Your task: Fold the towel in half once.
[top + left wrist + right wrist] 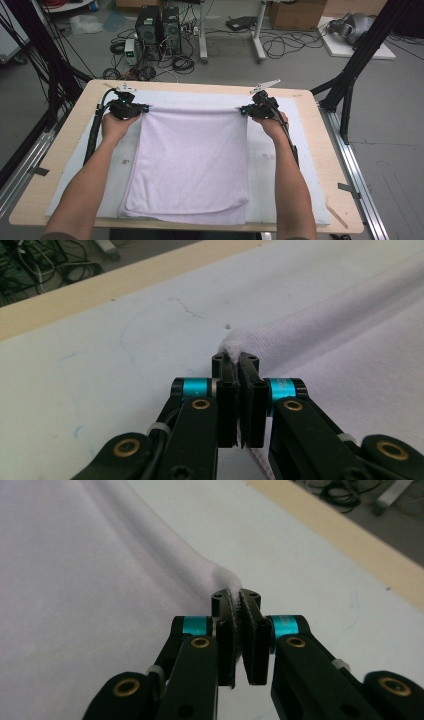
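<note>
A: Pinching the far corners, both of them. The left gripper (145,108) is clamped on the far-left corner of the towel (192,160), and the right gripper (242,111) is clamped on the far-right corner.

B: Is cloth really between the jaws?

A: Yes. In the left gripper view the jaws stand together with a white tuft of towel (350,355) squeezed out just past their tips. In the right gripper view the same: a small peak of towel (100,580) is caught between the ribbed pads.

B: Where does the towel lie?

A: In the middle of the table (60,150), on a pale mat (272,165) that covers most of the wooden top. It is pale lilac and folded over; its near edge sits close to the mat's front edge. The far edge runs straight between the two grippers.

B: And the hands?

A: The left hand (114,126) and right hand (272,125) each grip a tool from behind, forearms coming in from the near side, well apart, one on either side of the towel.
</note>
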`<state>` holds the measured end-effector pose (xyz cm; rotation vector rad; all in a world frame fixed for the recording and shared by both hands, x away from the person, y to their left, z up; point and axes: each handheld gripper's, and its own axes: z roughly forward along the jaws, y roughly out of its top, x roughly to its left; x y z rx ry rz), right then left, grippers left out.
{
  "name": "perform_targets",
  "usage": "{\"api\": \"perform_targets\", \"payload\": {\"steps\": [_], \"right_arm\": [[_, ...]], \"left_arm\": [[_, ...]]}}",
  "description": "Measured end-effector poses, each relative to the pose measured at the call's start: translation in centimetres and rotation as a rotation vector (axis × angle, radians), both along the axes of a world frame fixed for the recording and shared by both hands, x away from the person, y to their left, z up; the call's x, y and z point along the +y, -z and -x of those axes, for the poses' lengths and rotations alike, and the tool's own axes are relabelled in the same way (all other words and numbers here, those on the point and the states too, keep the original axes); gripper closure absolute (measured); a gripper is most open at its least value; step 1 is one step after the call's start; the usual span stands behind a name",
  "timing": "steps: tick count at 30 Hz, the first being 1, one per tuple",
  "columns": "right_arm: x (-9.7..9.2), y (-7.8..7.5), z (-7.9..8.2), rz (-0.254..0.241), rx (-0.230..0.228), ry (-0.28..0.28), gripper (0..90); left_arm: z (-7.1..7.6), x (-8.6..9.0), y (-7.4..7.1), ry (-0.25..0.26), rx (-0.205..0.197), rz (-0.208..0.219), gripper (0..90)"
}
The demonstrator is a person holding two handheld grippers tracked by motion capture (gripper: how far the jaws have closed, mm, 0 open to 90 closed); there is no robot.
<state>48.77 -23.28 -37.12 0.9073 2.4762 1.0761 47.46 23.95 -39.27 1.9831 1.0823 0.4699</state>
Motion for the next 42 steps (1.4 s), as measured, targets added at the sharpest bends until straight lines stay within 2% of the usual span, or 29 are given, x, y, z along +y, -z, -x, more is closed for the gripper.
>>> {"api": "perform_targets", "payload": {"steps": [1,2,3,4,5,7,9,11,14,16,18,21,24,27,29,31,34,38,40,42], "right_arm": [[0.1,0.3,-0.1,-0.005,-0.001,0.006,83.5],[0.2,0.7,-0.3,-0.013,0.009,0.013,74.3],[0.3,1.3,-0.4,-0.011,0.013,0.037,64.3],[0.4,1.8,-0.5,-0.017,0.039,0.040,62.9],[0.4,2.2,-0.6,-0.023,0.068,0.029,59.7],[0.5,2.5,-0.6,-0.028,0.090,0.024,56.0],[0.8,2.5,-0.5,-0.030,0.112,0.003,53.9],[1.2,2.2,0.1,-0.021,0.108,-0.027,52.4],[1.9,1.0,1.8,-0.011,0.094,-0.093,51.1],[1.9,0.6,3.6,-0.054,0.039,-0.113,52.0],[1.8,0.4,5.3,-0.067,0.027,-0.134,51.9],[1.2,0.6,8.1,-0.090,0.009,-0.155,52.3],[0.6,1.0,11.2,-0.107,0.003,-0.192,52.9],[0.2,1.7,14.2,-0.119,-0.002,-0.229,52.7],[0.1,2.1,15.9,-0.105,0.007,-0.252,52.8],[0.0,2.6,17.4,-0.117,0.001,-0.275,54.5],[-0.1,3.6,19.0,-0.108,0.003,-0.297,58.3],[0.0,4.7,20.4,-0.113,0.034,-0.335,60.0],[0.0,5.3,20.9,-0.119,0.056,-0.354,60.0],[-0.1,5.8,21.4,-0.118,0.072,-0.366,59.5]], "left_arm": [[0.0,0.1,0.2,-0.001,0.010,-0.018,85.7],[-0.1,0.1,0.5,-0.008,0.021,-0.040,81.1],[-0.1,0.1,0.7,-0.011,0.037,-0.072,71.1],[-0.1,0.2,1.0,-0.013,0.045,-0.090,66.0],[-0.1,0.3,1.1,-0.018,0.045,-0.087,62.6],[0.2,0.8,1.4,-0.029,0.046,-0.059,57.5],[0.5,1.0,1.5,-0.005,0.066,-0.055,54.6],[1.4,1.2,1.4,0.013,0.035,-0.035,53.6],[3.1,1.4,1.0,0.044,0.004,0.000,53.4],[4.6,1.4,0.8,0.070,-0.025,0.003,53.0],[6.2,1.3,0.7,0.106,-0.039,-0.019,51.9],[9.0,1.3,0.6,0.149,-0.071,-0.025,51.3],[11.7,1.2,0.9,0.200,-0.081,-0.028,50.7],[14.4,1.1,1.6,0.250,-0.075,-0.045,48.8],[16.0,1.0,2.2,0.275,-0.067,-0.050,47.4],[17.5,1.0,2.6,0.300,-0.063,-0.050,47.2],[19.5,0.8,2.7,0.341,-0.062,-0.056,47.2],[21.8,0.8,2.8,0.395,-0.053,-0.042,51.0],[22.6,0.7,2.9,0.418,-0.047,-0.036,52.9],[23.4,0.7,3.2,0.453,-0.040,-0.049,56.7]]}}
